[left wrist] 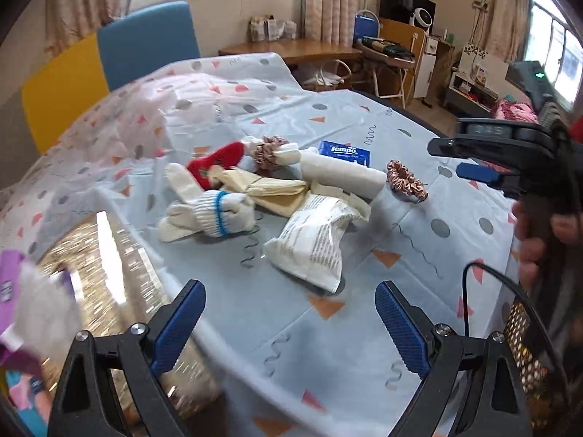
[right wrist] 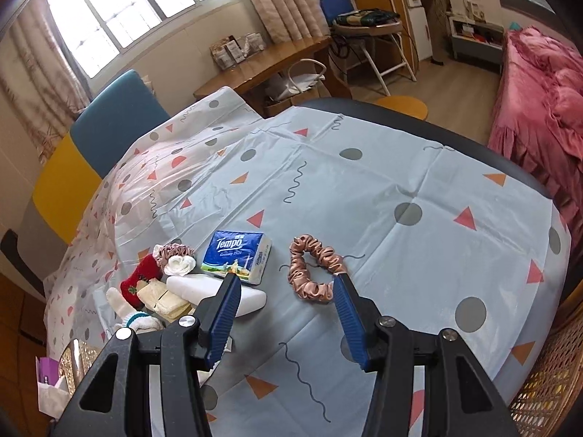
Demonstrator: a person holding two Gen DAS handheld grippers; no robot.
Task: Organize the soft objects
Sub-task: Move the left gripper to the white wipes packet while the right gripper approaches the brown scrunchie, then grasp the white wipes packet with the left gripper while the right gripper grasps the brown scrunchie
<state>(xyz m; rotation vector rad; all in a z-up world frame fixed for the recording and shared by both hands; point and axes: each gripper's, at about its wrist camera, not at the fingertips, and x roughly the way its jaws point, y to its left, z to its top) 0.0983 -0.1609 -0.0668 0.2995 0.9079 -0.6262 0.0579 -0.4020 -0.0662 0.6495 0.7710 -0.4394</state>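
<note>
My right gripper [right wrist: 286,284] hangs over the table [right wrist: 400,167], jaws apart with nothing between them. The pink scrunchie [right wrist: 314,266] lies flat on the cloth just past its right fingertip. Left of the scrunchie sits the Tempo pack [right wrist: 238,256], and beyond that the heap with the white roll [left wrist: 342,175], glove [left wrist: 215,215] and red sock [left wrist: 215,163]. My left gripper [left wrist: 289,313] is wide open and empty, nearer me than the scrunchie.

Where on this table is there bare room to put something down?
Bare tablecloth beyond and right of the pink scrunchie, out to the table's edge. Crowded left of it: Tempo tissue pack, white roll, gloves, red sock.
</note>
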